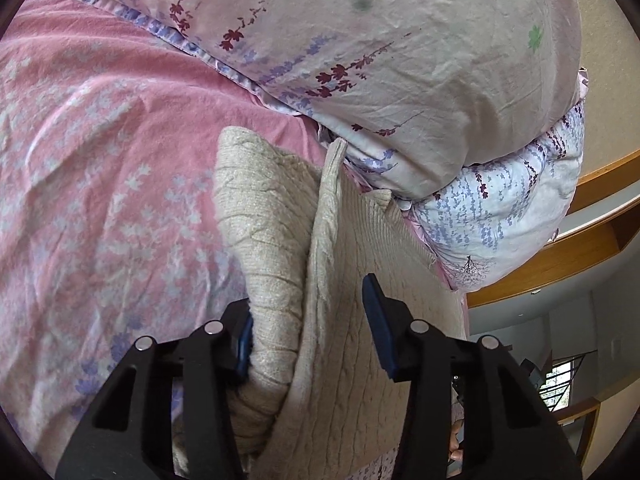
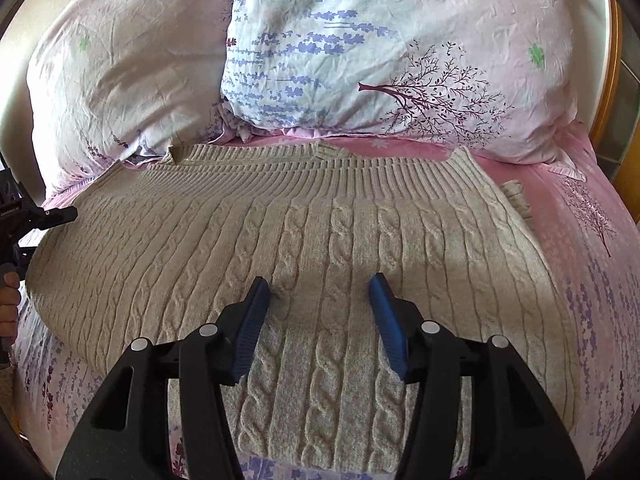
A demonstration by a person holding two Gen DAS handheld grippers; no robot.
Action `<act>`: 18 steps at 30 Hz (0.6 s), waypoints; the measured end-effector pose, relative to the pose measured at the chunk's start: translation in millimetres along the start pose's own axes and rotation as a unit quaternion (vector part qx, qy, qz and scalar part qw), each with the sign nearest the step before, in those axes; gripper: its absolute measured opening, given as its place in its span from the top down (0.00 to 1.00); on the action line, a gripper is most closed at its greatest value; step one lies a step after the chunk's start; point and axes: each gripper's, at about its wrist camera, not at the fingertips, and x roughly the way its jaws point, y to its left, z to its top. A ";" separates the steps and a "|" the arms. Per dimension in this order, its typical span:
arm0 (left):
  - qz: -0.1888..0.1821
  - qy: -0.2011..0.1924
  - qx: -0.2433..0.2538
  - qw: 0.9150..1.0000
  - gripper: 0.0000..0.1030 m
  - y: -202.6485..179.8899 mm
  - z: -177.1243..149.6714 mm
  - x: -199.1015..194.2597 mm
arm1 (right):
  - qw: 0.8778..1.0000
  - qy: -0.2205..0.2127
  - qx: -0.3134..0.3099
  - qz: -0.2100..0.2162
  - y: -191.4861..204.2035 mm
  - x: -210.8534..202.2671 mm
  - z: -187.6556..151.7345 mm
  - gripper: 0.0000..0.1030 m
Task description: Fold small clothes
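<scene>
A beige cable-knit sweater (image 2: 320, 240) lies flat on the pink floral bed sheet (image 2: 592, 240), ribbed hem toward the pillows. My right gripper (image 2: 320, 292) is open, its blue pads just above the sweater's middle. In the left wrist view my left gripper (image 1: 308, 312) is open at the sweater's left edge, where a sleeve (image 1: 264, 216) lies folded up. The left blue pad is partly hidden behind the sleeve fold, and the fabric stands between the jaws. The left gripper also shows in the right wrist view (image 2: 52, 216) at the far left.
Two floral pillows (image 2: 380, 48) lie against the headboard beyond the sweater. A pillow (image 1: 400, 60) fills the left view's top. A wooden bed frame (image 1: 600, 184) and a wall stand at the right. The person's hand (image 2: 8, 292) shows at the left edge.
</scene>
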 end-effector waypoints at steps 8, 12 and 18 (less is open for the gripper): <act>0.017 0.004 0.009 1.000 0.77 -10.5 -3.0 4.9 | 0.999 0.005 -0.023 -0.023 8.1 3.0 0.8 0.45; -0.010 -0.001 0.015 1.000 0.80 -27.4 -3.7 0.5 | 1.000 0.005 0.005 0.007 -3.1 -0.9 2.6 0.45; -0.070 -0.007 0.018 0.997 0.80 -66.4 -4.4 -2.2 | 0.996 -0.017 0.062 0.060 -33.7 -20.6 8.2 0.45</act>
